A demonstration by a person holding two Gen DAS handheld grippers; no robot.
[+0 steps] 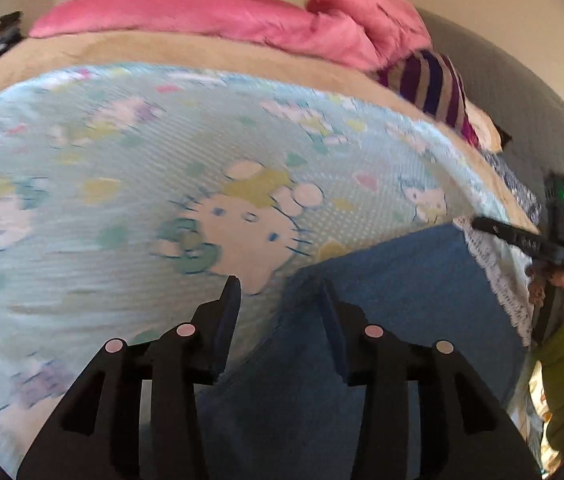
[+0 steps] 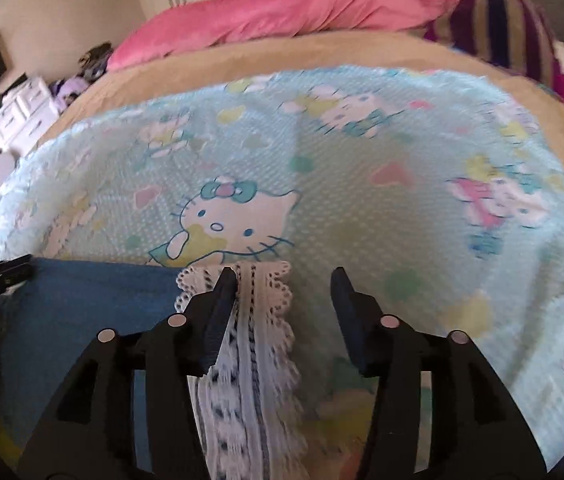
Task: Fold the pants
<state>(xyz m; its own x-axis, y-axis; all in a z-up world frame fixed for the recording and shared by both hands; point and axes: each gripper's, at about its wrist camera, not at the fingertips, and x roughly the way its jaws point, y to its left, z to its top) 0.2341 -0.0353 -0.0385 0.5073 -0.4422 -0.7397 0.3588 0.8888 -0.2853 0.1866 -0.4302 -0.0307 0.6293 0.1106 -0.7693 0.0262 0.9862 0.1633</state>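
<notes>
The blue pants [image 1: 394, 292] lie folded flat on a light blue cartoon-cat sheet, with a white lace hem [image 1: 494, 276] at their right end. My left gripper [image 1: 279, 288] is open over the pants' left end, its right finger above the cloth and its left finger above the sheet. In the right wrist view the pants [image 2: 89, 312] lie at lower left and the lace hem [image 2: 257, 320] runs between the fingers. My right gripper [image 2: 284, 284] is open over the lace hem and holds nothing. It also shows in the left wrist view [image 1: 486, 225] at the far right.
The cartoon-cat sheet [image 2: 362, 184] covers a tan bed [image 1: 185, 52]. A pink duvet [image 1: 217, 16] and a striped pillow [image 1: 434, 84] lie at the far side. A grey headboard [image 1: 522, 104] stands at right. White drawers [image 2: 21, 116] stand past the bed's left edge.
</notes>
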